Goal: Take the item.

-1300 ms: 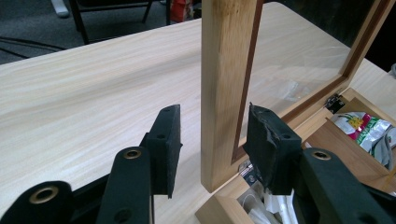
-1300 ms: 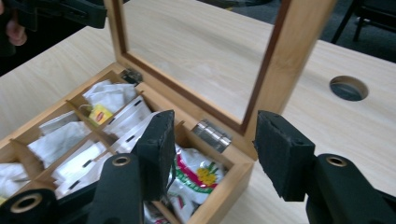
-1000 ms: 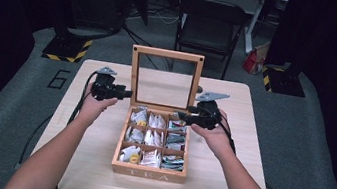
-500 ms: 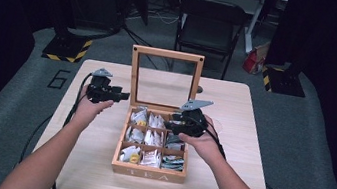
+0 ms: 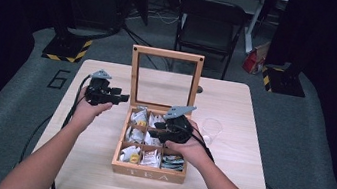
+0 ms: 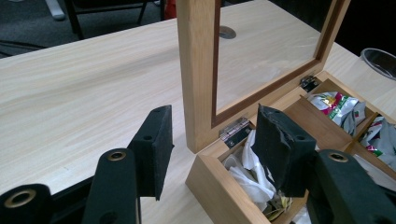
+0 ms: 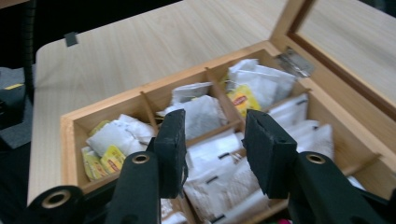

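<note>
The wooden tea box (image 5: 147, 172) sits mid-surface with its glass-paned lid (image 5: 164, 79) standing upright. The right gripper (image 5: 164, 133) hovers over the box's middle compartments, jaws partly apart after just closing in, with nothing between them; white tea bags (image 7: 212, 158) lie below. The left gripper (image 5: 120, 98) waits by the box's back left corner (beside the hinge), jaws just widened and seemingly empty. A clear cup (image 5: 212, 128) stands right of the box.
</note>
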Available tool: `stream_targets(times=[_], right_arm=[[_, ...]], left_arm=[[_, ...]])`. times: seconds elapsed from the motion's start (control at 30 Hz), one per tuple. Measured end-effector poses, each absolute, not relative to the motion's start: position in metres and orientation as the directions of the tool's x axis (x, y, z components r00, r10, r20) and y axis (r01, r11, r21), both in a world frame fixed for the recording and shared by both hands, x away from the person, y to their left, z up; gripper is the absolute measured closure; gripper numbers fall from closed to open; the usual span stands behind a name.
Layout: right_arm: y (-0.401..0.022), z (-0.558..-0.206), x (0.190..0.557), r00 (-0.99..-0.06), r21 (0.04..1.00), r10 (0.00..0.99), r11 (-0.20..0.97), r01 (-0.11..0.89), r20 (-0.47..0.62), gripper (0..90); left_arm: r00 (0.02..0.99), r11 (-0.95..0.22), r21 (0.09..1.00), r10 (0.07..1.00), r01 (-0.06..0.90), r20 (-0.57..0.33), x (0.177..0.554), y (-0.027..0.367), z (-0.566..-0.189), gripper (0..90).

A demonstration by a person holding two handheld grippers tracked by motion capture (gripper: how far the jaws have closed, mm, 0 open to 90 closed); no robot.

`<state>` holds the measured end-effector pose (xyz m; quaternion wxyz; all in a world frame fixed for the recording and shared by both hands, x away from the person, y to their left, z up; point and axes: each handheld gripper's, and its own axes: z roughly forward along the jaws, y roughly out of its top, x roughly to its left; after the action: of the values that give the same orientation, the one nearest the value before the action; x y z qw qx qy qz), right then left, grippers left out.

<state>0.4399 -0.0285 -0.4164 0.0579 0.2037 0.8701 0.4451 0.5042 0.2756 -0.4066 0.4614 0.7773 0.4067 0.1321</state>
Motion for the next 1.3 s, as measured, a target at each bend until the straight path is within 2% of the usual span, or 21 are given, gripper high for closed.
stream_targets(times=[0.13, 1.3], right_arm=[[-0.02, -0.419, 0.438, -0.921, 0.793, 0.377, 0.529, 0.301, 0.098, 62.6], [0.014, -0.433, 0.419, -0.959, 0.764, 0.233, 0.586, 0.271, 0.161, 63.6]], left_arm=[[0.637, -0.24, 0.829, 0.752, 0.505, -0.17, 0.502, 0.276, -0.406, 46.9], [0.623, -0.221, 0.832, 0.761, 0.509, -0.179, 0.493, 0.284, -0.408, 46.9]])
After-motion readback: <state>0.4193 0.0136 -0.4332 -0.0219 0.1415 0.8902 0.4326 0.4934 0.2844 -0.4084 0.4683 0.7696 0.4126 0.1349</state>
